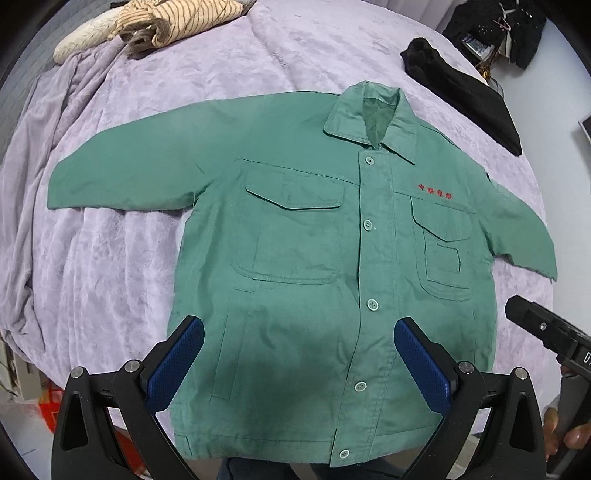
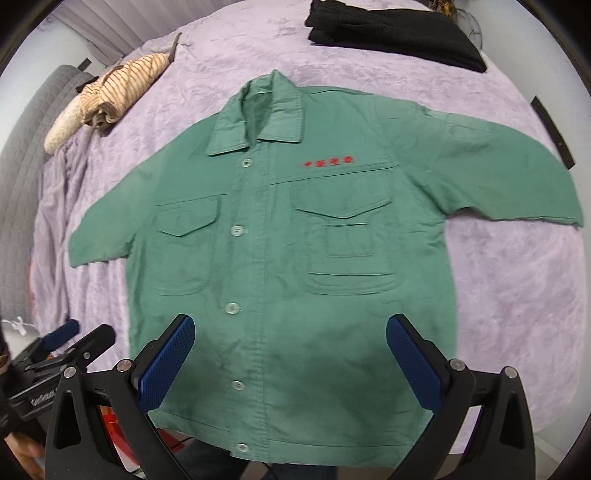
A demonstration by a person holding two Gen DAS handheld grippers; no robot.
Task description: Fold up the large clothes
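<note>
Lilac bedspread (image 1: 295, 48) carries the green jacket (image 1: 314, 240), flat, buttoned, sleeves spread. Left gripper (image 1: 299, 360) and right gripper (image 2: 290, 356) hover over its hem, fingers wide apart, empty. Risk: pinching the soft bedspread along with cloth, skewing the fold.

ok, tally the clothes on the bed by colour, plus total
Green: 1, the green jacket, spread flat and buttoned on the purple bedspread.
Black: 1, the black garment beyond the collar.
Beige striped: 1, the striped bundle, rolled up at the far edge.
Total: 3.
Both tongs hover open and empty.
</note>
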